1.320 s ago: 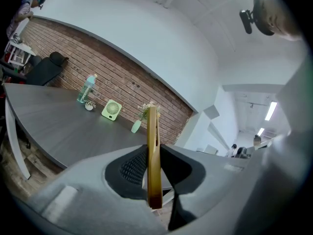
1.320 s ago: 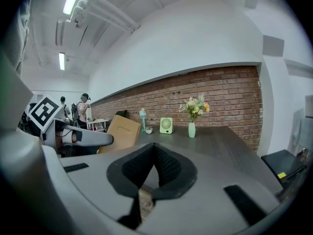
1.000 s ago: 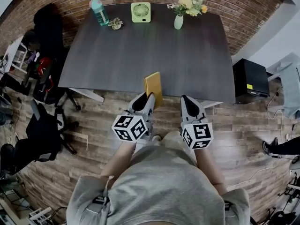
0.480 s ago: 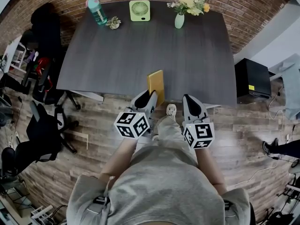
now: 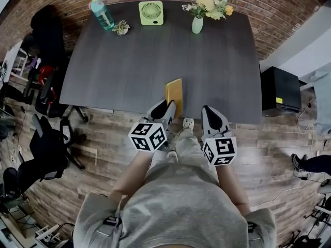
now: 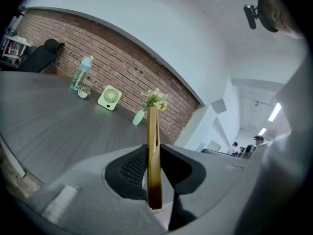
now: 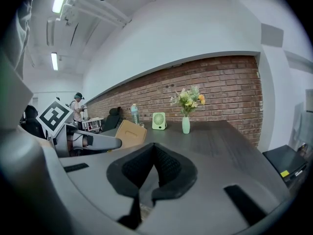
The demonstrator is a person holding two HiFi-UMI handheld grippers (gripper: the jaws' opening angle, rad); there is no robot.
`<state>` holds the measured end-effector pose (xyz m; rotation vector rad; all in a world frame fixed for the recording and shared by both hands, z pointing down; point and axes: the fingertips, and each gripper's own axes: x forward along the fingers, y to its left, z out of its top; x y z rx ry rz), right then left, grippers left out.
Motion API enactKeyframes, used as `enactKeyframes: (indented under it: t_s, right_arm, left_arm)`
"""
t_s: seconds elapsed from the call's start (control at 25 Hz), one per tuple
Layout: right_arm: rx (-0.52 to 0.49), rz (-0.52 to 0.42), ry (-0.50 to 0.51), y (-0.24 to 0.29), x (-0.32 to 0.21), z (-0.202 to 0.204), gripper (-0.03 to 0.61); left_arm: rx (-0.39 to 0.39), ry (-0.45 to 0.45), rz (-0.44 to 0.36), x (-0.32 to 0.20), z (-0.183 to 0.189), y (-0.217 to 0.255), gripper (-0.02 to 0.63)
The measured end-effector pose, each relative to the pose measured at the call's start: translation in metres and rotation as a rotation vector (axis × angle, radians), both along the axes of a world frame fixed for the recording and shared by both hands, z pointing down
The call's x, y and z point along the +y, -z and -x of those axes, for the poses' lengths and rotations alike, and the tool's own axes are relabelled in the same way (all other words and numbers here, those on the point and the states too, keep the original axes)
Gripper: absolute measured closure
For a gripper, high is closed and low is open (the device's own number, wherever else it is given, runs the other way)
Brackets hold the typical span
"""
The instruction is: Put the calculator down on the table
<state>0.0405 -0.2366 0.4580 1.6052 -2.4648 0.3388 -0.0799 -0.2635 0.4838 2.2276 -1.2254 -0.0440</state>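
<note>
We note a grey short-sleeved shirt (image 5: 181, 205) on the person, with light trousers (image 5: 187, 144) and a pale shoe (image 5: 189, 123) below. The left claw (image 5: 167, 106) and right claw (image 5: 208, 110) are of one build: pale grey moulded shells tapering forward, lined inside with black pads (image 6: 132, 168). In both gripper views we record a fine ribbed texture on those pads. Each claw carries a white cube, the left cube (image 5: 147, 136) and the right cube (image 5: 219, 150), its faces printed with black square markers.
</note>
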Motion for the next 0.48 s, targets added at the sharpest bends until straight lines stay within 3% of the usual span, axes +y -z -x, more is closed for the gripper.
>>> enactKeyframes:
  t_s: [0.48]
  right_arm:
    - [0.003,0.035,0.033,-0.019,-0.041,-0.01,0.577]
  left_arm:
    - [-0.012,0.0,0.055,-0.046,-0.022,-0.025,0.526]
